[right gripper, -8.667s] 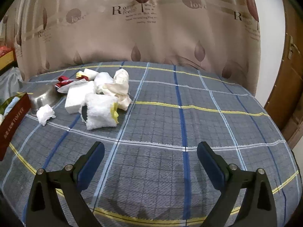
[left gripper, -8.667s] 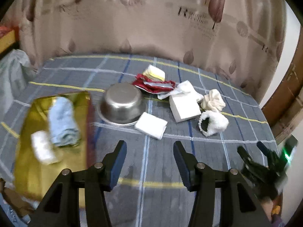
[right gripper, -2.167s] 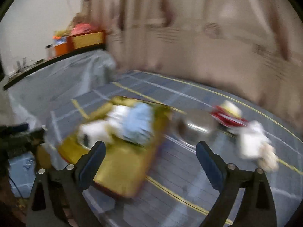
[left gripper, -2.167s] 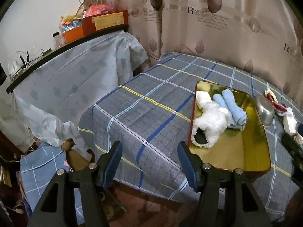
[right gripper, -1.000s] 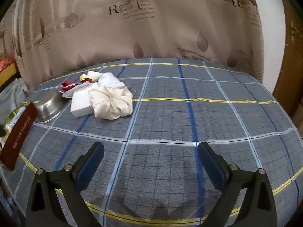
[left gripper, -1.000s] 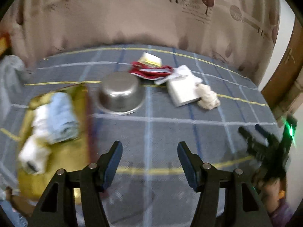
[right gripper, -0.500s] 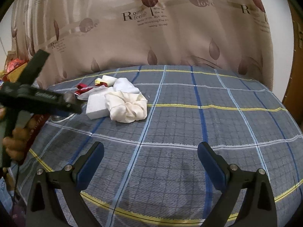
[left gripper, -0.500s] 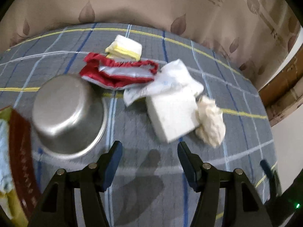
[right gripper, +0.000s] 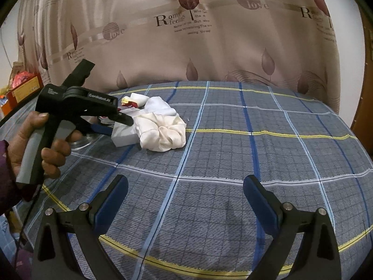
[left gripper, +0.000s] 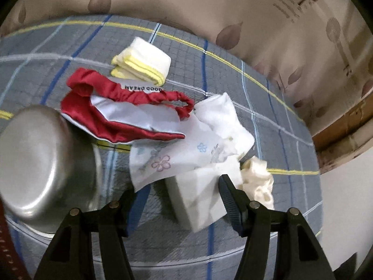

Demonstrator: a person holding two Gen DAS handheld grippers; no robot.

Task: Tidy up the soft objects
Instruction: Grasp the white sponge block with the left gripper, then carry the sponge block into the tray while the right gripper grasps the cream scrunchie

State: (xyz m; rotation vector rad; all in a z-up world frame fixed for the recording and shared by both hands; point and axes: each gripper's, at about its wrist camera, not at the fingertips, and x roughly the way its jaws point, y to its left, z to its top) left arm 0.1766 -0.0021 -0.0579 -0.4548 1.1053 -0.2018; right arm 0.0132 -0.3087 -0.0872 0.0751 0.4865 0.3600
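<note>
Left gripper (left gripper: 178, 192) wide, empty, over white block (left gripper: 198, 198); floral cloth (left gripper: 177, 156) overlaps it, may snag. Right gripper (right gripper: 185, 196) wide, empty.

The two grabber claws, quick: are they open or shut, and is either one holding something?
Left gripper: open, holding nothing, jaws either side of the white block.
Right gripper: open, empty, above the checked cloth.

Brushed, dull-shiny upturned steel bowl (left gripper: 44, 161); glossy red satin cloth band (left gripper: 130, 107); matt white foam block (left gripper: 200, 193); cream satin scrunchie (right gripper: 163, 133), soft sheen; coarse woven grey plaid bench cover (right gripper: 256, 163); matt black plastic left claw (left gripper: 177, 200).
</note>
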